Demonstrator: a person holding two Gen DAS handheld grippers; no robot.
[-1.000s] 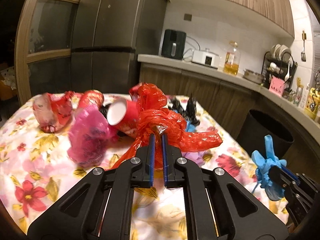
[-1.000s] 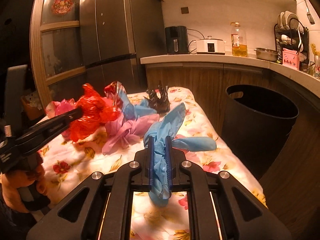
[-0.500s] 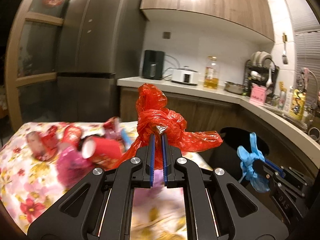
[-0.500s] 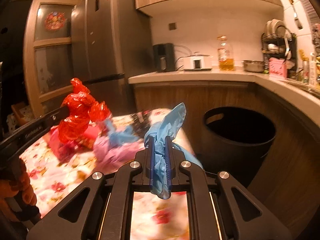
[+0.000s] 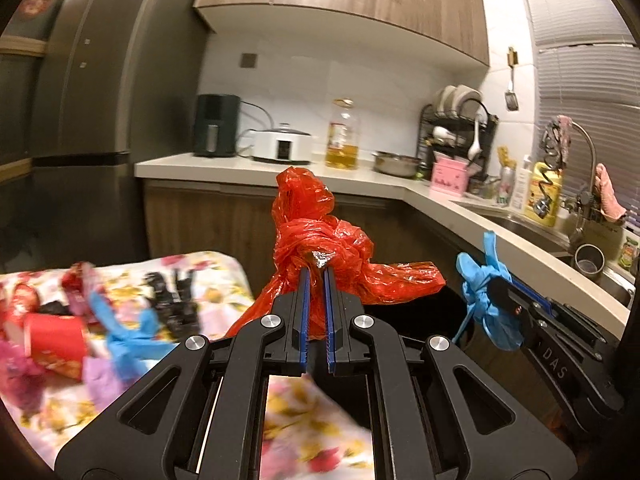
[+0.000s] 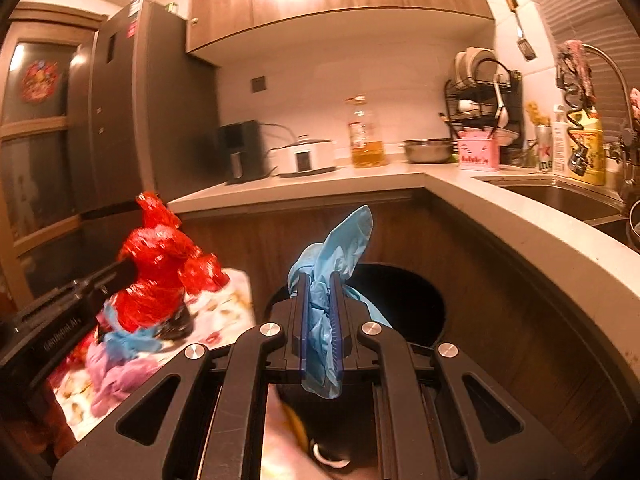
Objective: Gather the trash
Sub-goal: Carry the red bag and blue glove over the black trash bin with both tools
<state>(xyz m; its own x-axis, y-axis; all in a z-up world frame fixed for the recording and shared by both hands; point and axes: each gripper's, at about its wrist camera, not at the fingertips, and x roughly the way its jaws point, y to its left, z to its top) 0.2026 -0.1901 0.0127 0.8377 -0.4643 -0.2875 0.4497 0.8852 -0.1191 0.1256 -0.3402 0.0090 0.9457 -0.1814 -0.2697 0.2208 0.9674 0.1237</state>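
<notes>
My left gripper (image 5: 316,270) is shut on a knotted red plastic bag (image 5: 320,236) and holds it in the air past the table's right edge. My right gripper (image 6: 318,278) is shut on a crumpled blue glove (image 6: 336,248) and holds it just in front of the black trash bin (image 6: 416,304). The red bag also shows in the right wrist view (image 6: 160,272), left of the bin. The blue glove shows in the left wrist view (image 5: 484,288) at the right. The bin's rim is mostly hidden behind the glove and fingers.
More trash lies on the floral tablecloth (image 5: 216,272): a red cup (image 5: 56,344), a blue glove (image 5: 124,336), a black crumpled piece (image 5: 172,300), pink and purple bags (image 6: 116,376). A countertop (image 6: 520,224) with a sink curves around the bin. A refrigerator (image 5: 100,92) stands at the left.
Both grippers have lifted their loads off the table and swung right toward the bin. The table has slid to the left in both views, and the bin is now close in the right wrist view.
</notes>
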